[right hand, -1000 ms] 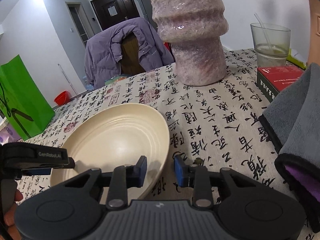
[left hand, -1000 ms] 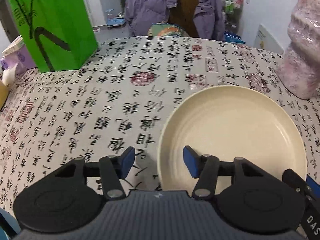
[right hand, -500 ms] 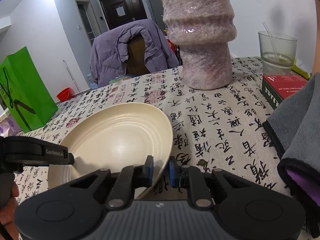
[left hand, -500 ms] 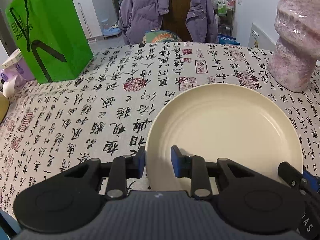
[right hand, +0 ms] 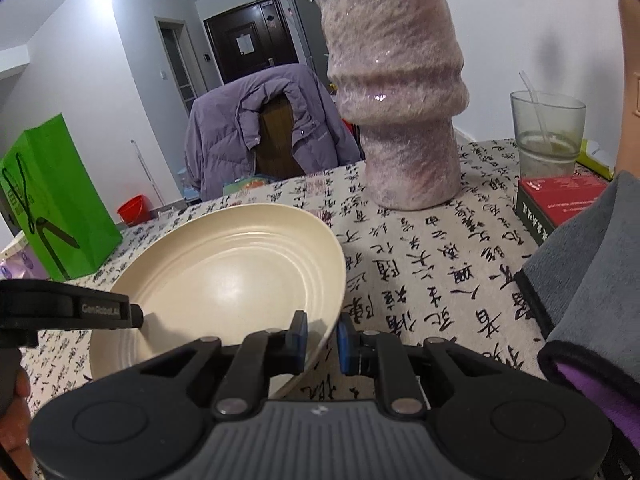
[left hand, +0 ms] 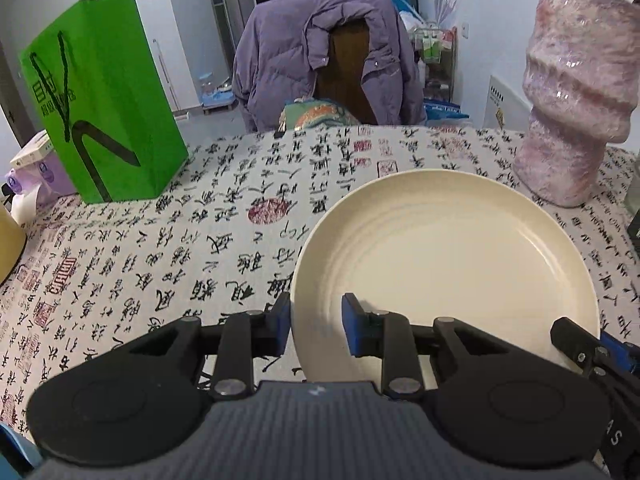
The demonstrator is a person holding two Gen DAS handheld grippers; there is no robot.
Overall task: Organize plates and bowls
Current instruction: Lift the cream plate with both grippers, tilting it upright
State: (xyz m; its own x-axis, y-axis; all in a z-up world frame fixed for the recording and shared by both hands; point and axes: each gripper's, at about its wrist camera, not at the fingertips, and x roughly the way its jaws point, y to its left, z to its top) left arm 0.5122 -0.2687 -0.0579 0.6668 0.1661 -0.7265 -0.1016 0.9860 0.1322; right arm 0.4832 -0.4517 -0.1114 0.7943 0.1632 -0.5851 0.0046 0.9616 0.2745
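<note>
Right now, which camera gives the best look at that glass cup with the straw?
The right wrist view: the glass cup stands whole at the table's far right, straw and cloudy liquid visible. The left wrist view shows at most a sliver at its right edge, too little to identify.

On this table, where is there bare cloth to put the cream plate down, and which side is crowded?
Bare tablecloth lies left of the cream plate, between it and the green paper bag. The right side is crowded: the pink vase, plastic cup, red box and grey towel.
</note>
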